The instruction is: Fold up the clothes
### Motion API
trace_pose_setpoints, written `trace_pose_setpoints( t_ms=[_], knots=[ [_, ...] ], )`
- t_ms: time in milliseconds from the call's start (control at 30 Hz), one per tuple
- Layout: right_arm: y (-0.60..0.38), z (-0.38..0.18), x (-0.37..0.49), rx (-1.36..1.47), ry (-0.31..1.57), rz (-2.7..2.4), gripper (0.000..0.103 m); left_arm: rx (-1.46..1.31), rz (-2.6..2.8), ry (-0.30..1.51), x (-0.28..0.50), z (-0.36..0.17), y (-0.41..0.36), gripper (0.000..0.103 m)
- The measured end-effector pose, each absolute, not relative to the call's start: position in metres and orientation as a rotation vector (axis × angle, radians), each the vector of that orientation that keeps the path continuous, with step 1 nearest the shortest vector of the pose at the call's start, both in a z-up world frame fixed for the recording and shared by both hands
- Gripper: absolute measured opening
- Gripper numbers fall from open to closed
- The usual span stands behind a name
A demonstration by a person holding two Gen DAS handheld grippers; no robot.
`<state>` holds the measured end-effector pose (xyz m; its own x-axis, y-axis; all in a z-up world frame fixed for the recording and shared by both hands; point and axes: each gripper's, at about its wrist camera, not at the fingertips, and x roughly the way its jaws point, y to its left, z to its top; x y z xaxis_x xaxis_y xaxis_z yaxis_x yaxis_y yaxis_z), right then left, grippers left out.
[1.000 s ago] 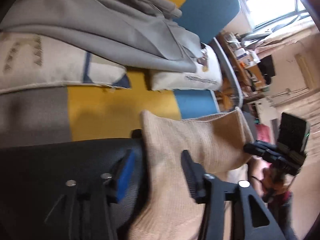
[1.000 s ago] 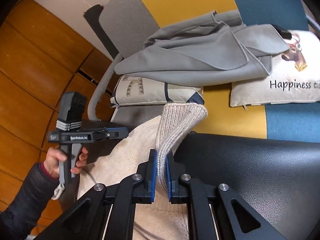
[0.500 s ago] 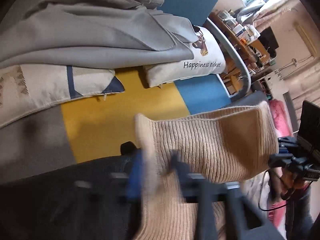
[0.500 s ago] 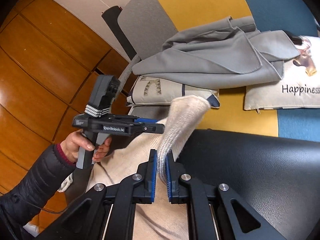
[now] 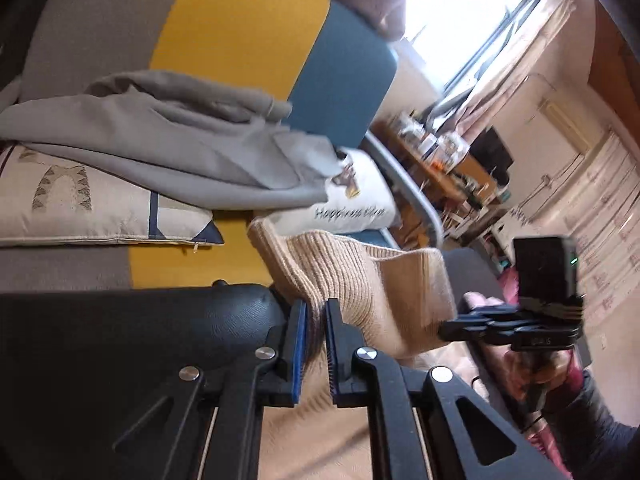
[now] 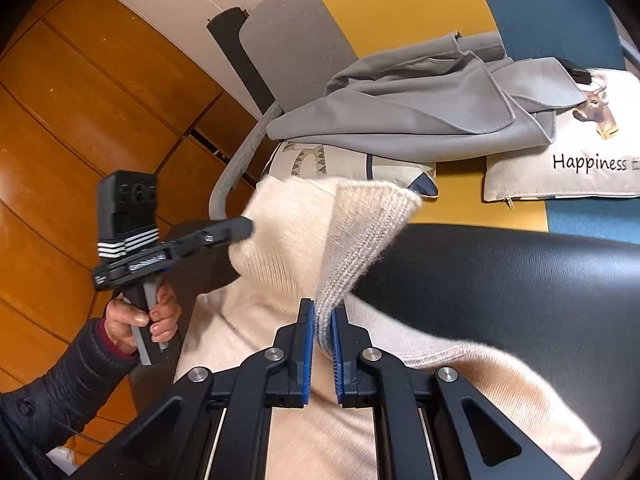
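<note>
Risk: the ribbed hem of the cream knit sweater (image 6: 320, 240) sits only at the pad tips of both tools; uneven pulling could drag it free or skew the fold. The left hand-held gripper (image 5: 316, 344) is closing, knit pinched between its pads. The right hand-held gripper (image 6: 322, 352) is clenched on the hem. The sweater drapes over a black cushion (image 6: 520, 280); beyond, grey cloth (image 6: 400, 120) lies on sofa pillows.

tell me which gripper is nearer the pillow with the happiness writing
Right. The right gripper grips the cream sweater on the side toward that pillow; the left gripper, its jaws closing on the sweater, sits further over by the patterned pillow.
</note>
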<state>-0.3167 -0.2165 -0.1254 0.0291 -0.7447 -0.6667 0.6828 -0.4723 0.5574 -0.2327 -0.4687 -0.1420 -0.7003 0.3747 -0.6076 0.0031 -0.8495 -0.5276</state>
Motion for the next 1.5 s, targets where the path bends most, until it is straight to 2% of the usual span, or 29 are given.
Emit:
trace_pose_setpoints(
  t_ms=[233,533,667,833,900,933,1000,1033,1067,1100,1233,1300,1500],
  knots=[
    [-0.198,-0.109,-0.275,1.177,-0.044,-1.697,0.009,-0.961,2.665,-0.75,-0.18,-0.122,-0.458,0.005],
    [-0.171,-0.111,-0.232,1.181,-0.026,-1.704,0.009,-0.986,2.642,-0.789,-0.133,-0.136,-0.444,0.004],
    [-0.161,-0.128,-0.213,1.225,-0.012,-1.694,0.009,-1.032,2.612,-0.793,-0.107,-0.153,-0.435,0.004],
    [-0.141,-0.148,-0.197,1.286,-0.101,-1.701,0.012,-1.099,2.563,-0.9,-0.079,-0.182,-0.44,0.004],
    [-0.133,-0.154,-0.196,1.317,-0.205,-1.674,0.012,-1.097,2.542,-0.994,-0.068,-0.191,-0.448,0.004],
    [-0.127,-0.155,-0.195,1.33,-0.265,-1.674,0.015,-1.091,2.524,-1.049,-0.063,-0.195,-0.452,0.004],
    [-0.115,-0.156,-0.193,1.328,-0.395,-1.668,0.035,-1.043,2.503,-1.187,-0.052,-0.199,-0.466,0.005],
    [-0.108,-0.155,-0.192,1.317,-0.471,-1.659,0.058,-1.022,2.486,-1.246,-0.047,-0.201,-0.472,0.006],
    [-0.105,-0.155,-0.19,1.308,-0.518,-1.661,0.079,-1.002,2.468,-1.304,-0.042,-0.203,-0.478,0.012],
    [-0.101,-0.155,-0.188,1.299,-0.567,-1.662,0.086,-0.994,2.447,-1.355,-0.039,-0.206,-0.482,0.015],
    [-0.095,-0.168,-0.185,1.305,-0.778,-1.606,0.087,-0.984,2.369,-1.507,-0.036,-0.216,-0.493,0.017],
    [-0.1,-0.172,-0.185,1.317,-0.801,-1.633,0.086,-0.994,2.376,-1.521,-0.04,-0.217,-0.492,0.018],
    [-0.128,-0.184,-0.19,1.372,-0.803,-1.657,0.068,-1.069,2.336,-1.536,-0.068,-0.224,-0.487,0.021]
  ],
)
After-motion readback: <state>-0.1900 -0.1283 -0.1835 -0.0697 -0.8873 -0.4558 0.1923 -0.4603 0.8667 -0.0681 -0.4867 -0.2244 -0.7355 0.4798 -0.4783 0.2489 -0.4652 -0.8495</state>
